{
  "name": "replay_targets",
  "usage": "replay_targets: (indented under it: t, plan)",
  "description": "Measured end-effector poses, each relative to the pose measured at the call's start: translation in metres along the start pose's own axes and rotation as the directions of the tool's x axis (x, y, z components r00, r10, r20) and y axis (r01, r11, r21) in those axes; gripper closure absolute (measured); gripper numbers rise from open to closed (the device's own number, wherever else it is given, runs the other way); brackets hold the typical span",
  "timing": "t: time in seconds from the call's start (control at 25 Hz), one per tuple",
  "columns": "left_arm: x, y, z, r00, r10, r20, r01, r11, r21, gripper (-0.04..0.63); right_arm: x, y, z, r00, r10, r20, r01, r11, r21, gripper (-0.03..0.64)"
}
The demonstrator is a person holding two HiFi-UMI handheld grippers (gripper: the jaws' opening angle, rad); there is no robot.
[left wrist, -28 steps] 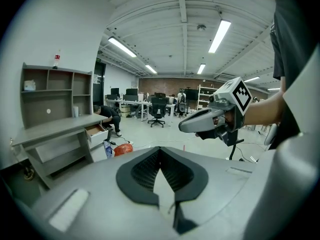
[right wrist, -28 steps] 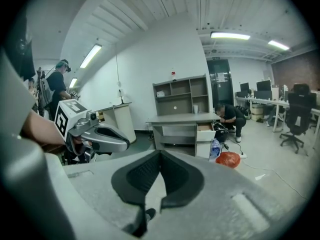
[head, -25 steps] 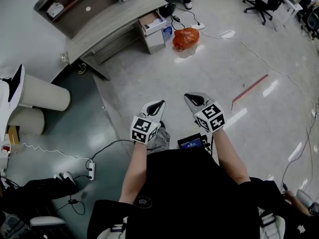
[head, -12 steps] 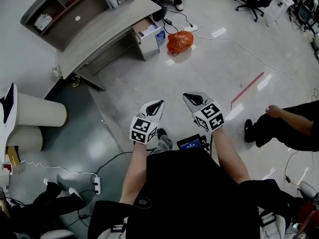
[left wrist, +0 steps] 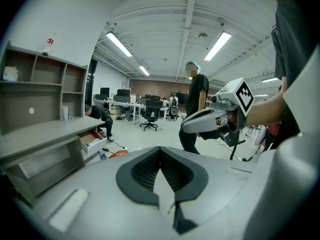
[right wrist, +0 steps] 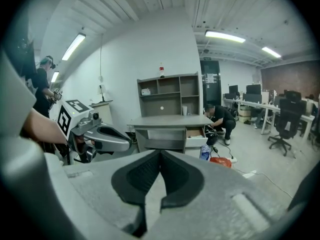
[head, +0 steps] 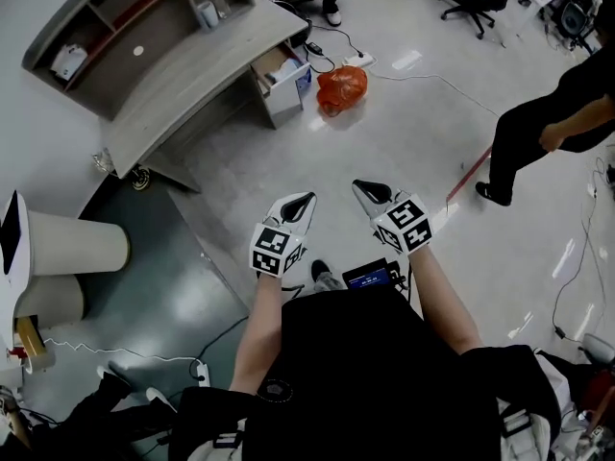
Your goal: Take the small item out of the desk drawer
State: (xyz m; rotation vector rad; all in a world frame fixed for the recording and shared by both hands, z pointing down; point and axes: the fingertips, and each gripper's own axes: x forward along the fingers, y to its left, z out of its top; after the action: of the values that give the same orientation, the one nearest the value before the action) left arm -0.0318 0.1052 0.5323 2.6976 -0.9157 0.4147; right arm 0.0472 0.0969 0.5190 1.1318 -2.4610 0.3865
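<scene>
Drawer point(head: 274, 65) stands pulled open at end of worktop point(head: 183, 84), beside orange bag point(head: 341, 86). It lies far ahead across floor, slightly left of both grippers. Contents too small to pick out item. Left gripper point(head: 306, 201) and right gripper point(head: 363, 189) are side by side at chest. Both have jaws closed, nothing between them. Left is marginally nearer. Judgement: walk-up needed first, drawer well out of reach.

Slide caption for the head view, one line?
Left gripper and right gripper, both shut and empty, held out toward a desk whose drawer stands open, orange bag beside it.
</scene>
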Motion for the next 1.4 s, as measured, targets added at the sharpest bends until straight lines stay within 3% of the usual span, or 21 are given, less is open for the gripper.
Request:
replay_targets:
  t: [0.36,0.8,1.4]
  plan:
    - [-0.013,0.046,0.003,0.999,-0.034,0.003,0.034,0.999,0.006,0.595,0.039,0.014,0.022,0.999,-0.034,-0.008,0.034,0.999,0.001,0.618]
    - [-0.007,0.064,-0.001,0.999,-0.046,0.011,0.046,0.999,-0.024,0.595,0.057,0.008,0.027,0.999,-0.041,-0.021,0.041,0.999,0.003,0.618]
    - [0.055,0.125,0.037,1.0,0.009,-0.008,-0.009,1.0,-0.016,0.595,0.114,-0.065,0.066,1.0,0.016,0.001,-0.016,1.0,-0.007,0.618]
